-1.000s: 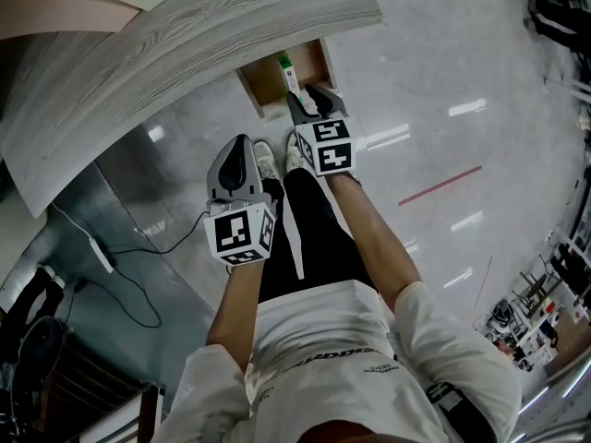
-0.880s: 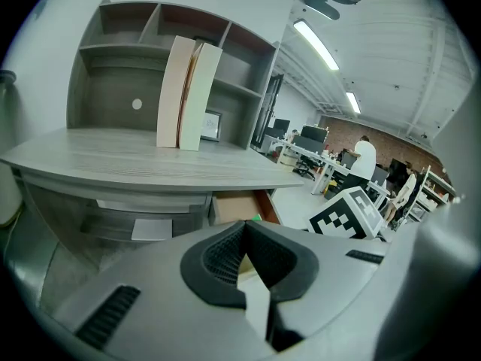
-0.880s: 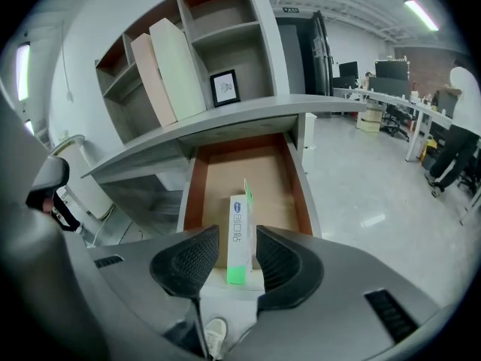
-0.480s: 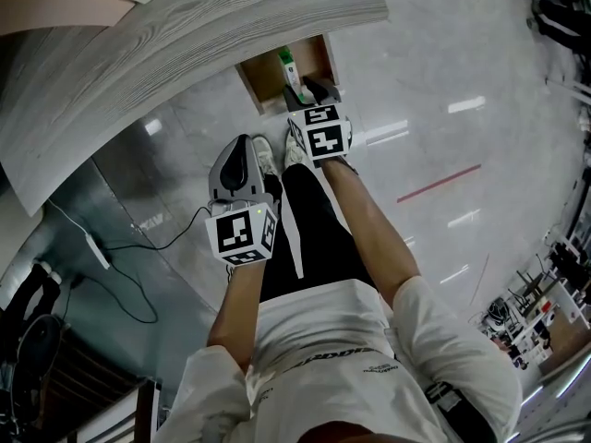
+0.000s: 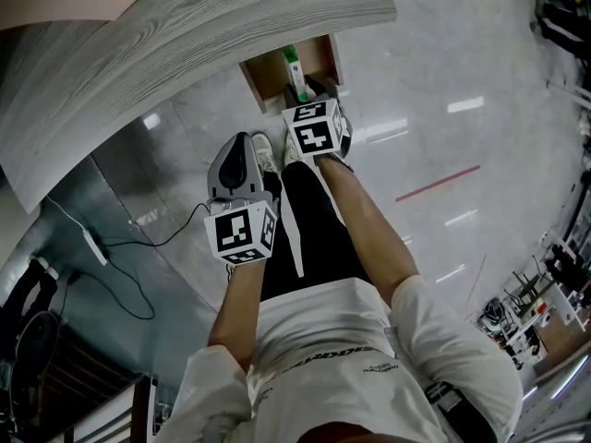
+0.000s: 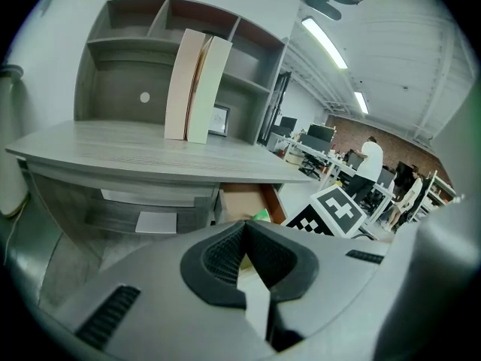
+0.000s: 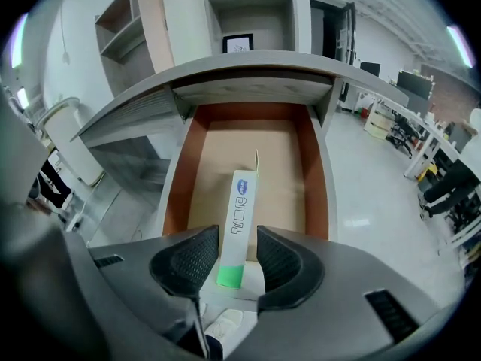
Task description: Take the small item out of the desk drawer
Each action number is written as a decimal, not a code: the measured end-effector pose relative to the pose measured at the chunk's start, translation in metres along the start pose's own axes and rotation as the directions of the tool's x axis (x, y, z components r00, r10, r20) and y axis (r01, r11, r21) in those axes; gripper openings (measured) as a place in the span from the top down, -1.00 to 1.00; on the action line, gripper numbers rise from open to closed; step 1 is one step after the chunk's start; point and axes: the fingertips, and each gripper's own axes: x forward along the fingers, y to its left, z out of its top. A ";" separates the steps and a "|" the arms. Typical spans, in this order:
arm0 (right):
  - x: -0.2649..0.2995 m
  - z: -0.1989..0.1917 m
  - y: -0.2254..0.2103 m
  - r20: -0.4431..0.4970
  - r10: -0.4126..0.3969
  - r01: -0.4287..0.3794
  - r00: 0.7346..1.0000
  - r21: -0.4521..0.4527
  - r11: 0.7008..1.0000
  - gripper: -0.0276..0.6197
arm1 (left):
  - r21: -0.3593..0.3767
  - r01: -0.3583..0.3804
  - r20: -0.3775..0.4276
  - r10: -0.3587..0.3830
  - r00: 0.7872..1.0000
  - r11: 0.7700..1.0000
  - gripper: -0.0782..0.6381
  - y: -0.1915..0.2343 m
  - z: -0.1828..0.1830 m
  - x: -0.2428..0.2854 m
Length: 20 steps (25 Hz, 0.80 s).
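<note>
The right tongs (image 7: 238, 238), jaws just opened wide, straddle the green-ended white carton (image 7: 242, 201) in the open drawer (image 7: 177, 186), not yet gripping it; the left tongs (image 6: 244, 230) hang shut, unneeded.

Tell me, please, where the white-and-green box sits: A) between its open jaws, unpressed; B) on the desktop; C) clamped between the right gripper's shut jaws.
A: the box, in the drawer, has its green end between the jaws of the right gripper, which have just been opening, with gaps on both sides.
</note>
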 end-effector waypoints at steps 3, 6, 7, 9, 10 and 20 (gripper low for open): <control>0.010 -0.002 -0.001 -0.015 -0.028 0.027 1.000 -0.014 1.000 0.42 | 0.003 -0.006 -0.005 0.006 1.000 1.000 0.74 0.005 -0.005 0.007; 0.012 -0.002 -0.004 -0.028 -0.047 0.047 0.998 -0.021 0.999 0.51 | 0.007 -0.009 -0.007 0.009 1.000 1.000 0.74 0.006 -0.005 0.007; 0.011 -0.002 -0.004 -0.032 -0.051 0.050 0.998 -0.022 0.998 0.52 | 0.006 -0.010 -0.008 0.010 1.000 1.000 0.74 0.006 -0.004 0.006; 0.011 -0.002 -0.004 -0.035 -0.056 0.056 0.998 -0.017 0.998 0.56 | 0.004 -0.011 -0.008 0.011 1.000 1.000 0.74 0.008 -0.004 0.005; 0.011 -0.002 -0.005 -0.035 -0.057 0.057 0.998 -0.012 0.998 0.56 | 0.004 -0.011 -0.007 0.011 1.000 1.000 0.74 0.009 -0.005 0.006; 0.003 0.002 -0.010 -0.014 -0.024 0.024 1.000 0.028 0.999 0.56 | 0.012 -0.007 -0.005 0.007 1.000 1.000 0.74 0.009 0.000 0.000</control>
